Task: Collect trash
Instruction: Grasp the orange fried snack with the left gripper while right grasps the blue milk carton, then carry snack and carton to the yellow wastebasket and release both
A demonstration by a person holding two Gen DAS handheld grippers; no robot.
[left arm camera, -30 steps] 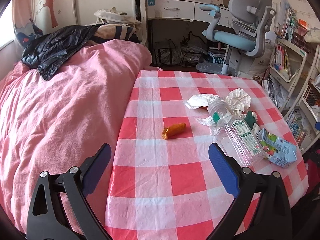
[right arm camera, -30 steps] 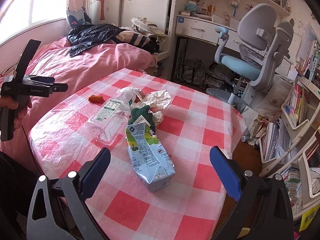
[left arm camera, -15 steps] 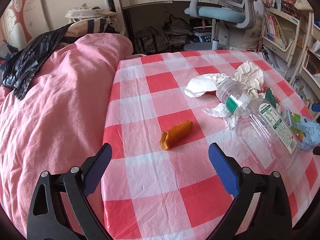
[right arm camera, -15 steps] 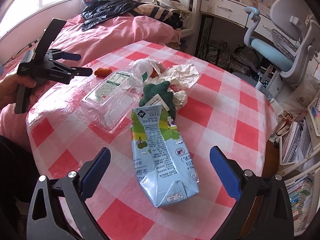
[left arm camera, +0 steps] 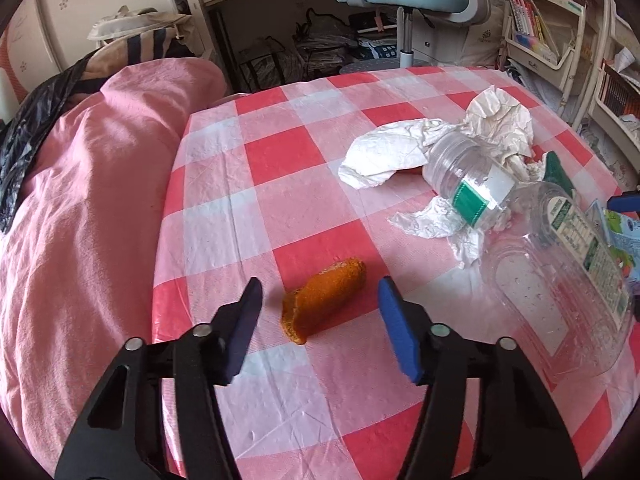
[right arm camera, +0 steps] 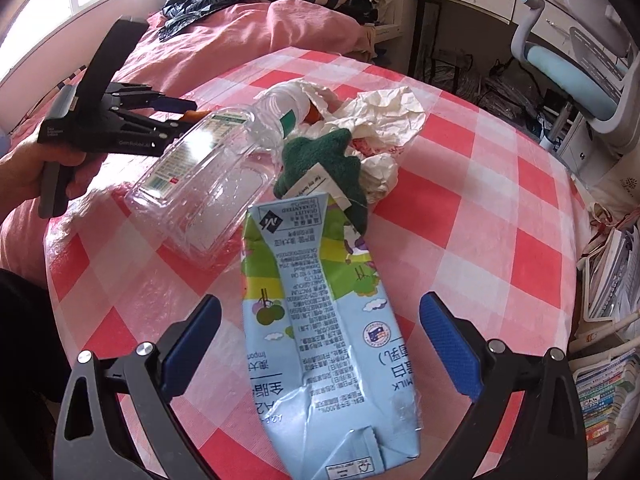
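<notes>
An orange food scrap (left arm camera: 325, 300) lies near the left edge of the checked tablecloth (left arm camera: 280, 152). The left gripper (left arm camera: 318, 300) is set around it, its jaws just narrowed, with the pads not yet touching. The right gripper (right arm camera: 320, 322) is held wide over a flattened milk carton (right arm camera: 320, 320), beside a clear bottle (right arm camera: 200, 184) and crumpled paper (right arm camera: 384, 116).
</notes>
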